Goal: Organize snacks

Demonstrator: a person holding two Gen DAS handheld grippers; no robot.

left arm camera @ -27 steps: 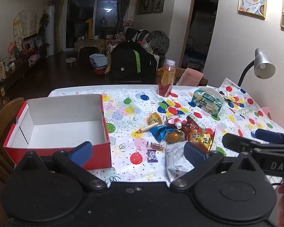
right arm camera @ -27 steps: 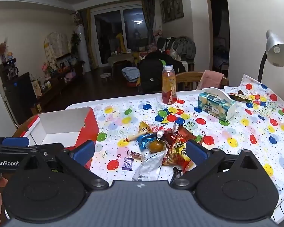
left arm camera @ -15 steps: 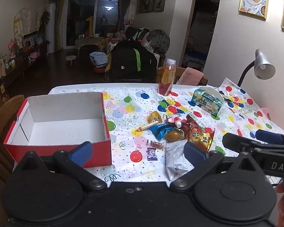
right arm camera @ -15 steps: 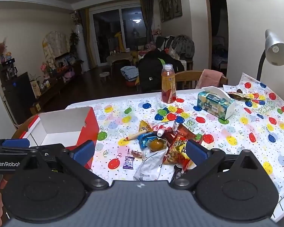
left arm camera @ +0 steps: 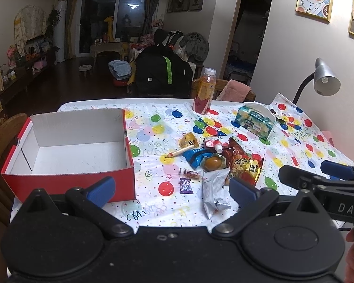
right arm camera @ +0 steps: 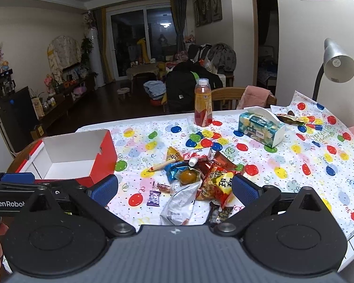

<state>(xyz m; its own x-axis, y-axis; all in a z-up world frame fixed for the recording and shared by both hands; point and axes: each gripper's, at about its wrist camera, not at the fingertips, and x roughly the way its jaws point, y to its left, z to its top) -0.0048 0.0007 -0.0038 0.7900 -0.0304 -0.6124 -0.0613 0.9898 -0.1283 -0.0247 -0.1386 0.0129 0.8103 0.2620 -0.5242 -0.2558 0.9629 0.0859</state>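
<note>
1. The left tool (left arm camera: pixel 171 186) is held released above the near edge of the bench (left arm camera: pixel 302 141), with nothing between its blue pads.
2. The right tool (right arm camera: pixel 174 186) is likewise held spread wide and empty, just above the snack pile.
3. The snacks are heaped at the bench's middle: a red chip bag (right arm camera: pixel 218 180), a white packet (right arm camera: pixel 179 202), a blue wrapper (left arm camera: pixel 194 156) and a small purple candy (right arm camera: pixel 153 198).
4. An empty red box (left arm camera: pixel 70 151) is seen by the left edge, apart from the pile.
5. A juice bottle (right arm camera: pixel 203 106) and a tissue box (right arm camera: pixel 260 126) are placed toward the far edge.
</note>
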